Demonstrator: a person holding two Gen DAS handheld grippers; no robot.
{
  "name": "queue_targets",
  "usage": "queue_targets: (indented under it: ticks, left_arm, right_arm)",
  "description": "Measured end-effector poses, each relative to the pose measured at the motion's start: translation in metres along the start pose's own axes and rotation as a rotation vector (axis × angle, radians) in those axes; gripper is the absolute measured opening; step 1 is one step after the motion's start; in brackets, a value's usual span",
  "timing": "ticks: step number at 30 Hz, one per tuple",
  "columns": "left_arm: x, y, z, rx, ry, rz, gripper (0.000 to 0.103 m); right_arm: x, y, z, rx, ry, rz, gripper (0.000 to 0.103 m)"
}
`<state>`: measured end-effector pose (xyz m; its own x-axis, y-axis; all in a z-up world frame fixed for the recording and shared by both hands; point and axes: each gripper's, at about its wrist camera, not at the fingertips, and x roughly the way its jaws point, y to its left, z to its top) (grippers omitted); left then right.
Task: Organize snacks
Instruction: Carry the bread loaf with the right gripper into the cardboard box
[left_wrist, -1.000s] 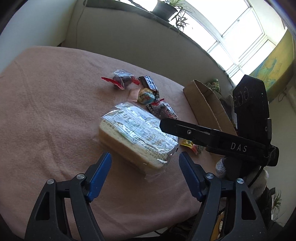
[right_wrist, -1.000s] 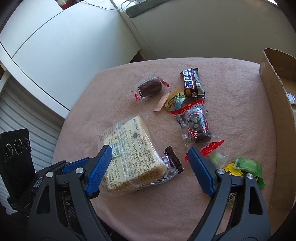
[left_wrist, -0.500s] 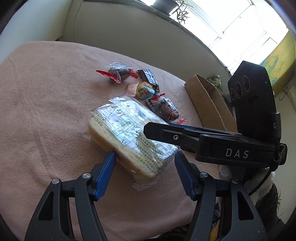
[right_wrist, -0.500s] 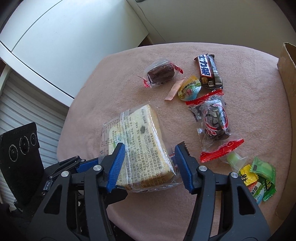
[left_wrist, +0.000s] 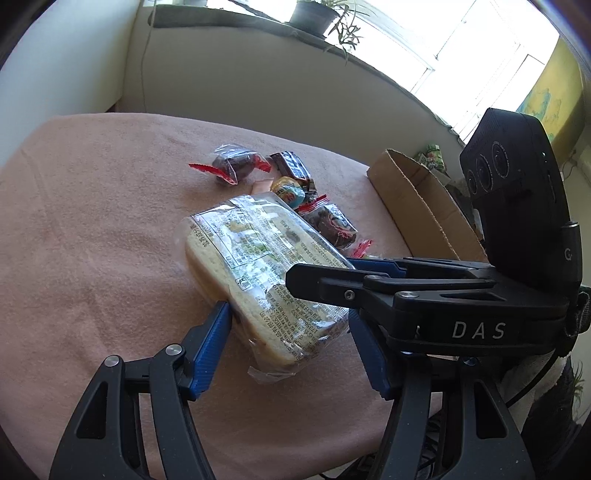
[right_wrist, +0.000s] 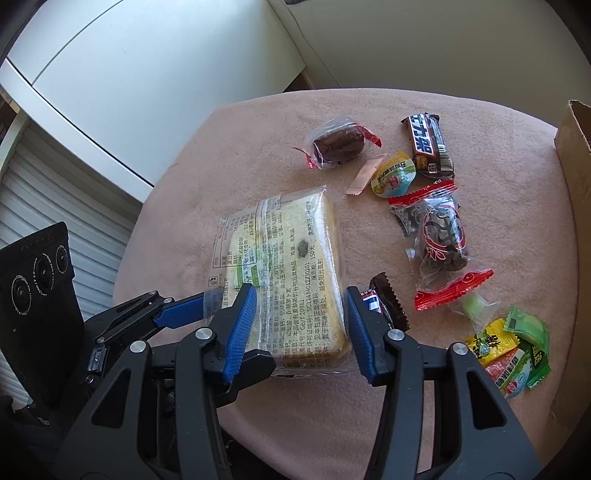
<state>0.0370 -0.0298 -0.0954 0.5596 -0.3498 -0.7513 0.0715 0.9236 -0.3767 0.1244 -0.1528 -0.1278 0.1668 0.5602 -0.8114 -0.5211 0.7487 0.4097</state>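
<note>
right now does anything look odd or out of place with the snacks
Both hand-held grippers, left and right, close on the same bagged bread. A dark candy bar sits wedged between the bread and the right one's finger. Nothing looks spilled or torn.

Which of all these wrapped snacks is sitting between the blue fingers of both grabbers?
The big clear-wrapped bread loaf. Both the right gripper and left gripper straddle its near end; the smaller sweets lie beyond.
</note>
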Motion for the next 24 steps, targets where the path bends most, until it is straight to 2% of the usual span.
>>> queue_targets:
  ticks: [12, 24]
  left_arm:
    - [0.002, -0.045, 0.026, 0.109, -0.056, -0.020, 0.065]
    - [0.038, -0.113, 0.052, 0.227, -0.064, -0.105, 0.065]
  right_arm:
    - [-0.051, -0.010, 0.001, 0.022, -0.130, -0.026, 0.051]
    - [-0.115, -0.057, -0.003, 0.086, -0.233, -0.096, 0.051]
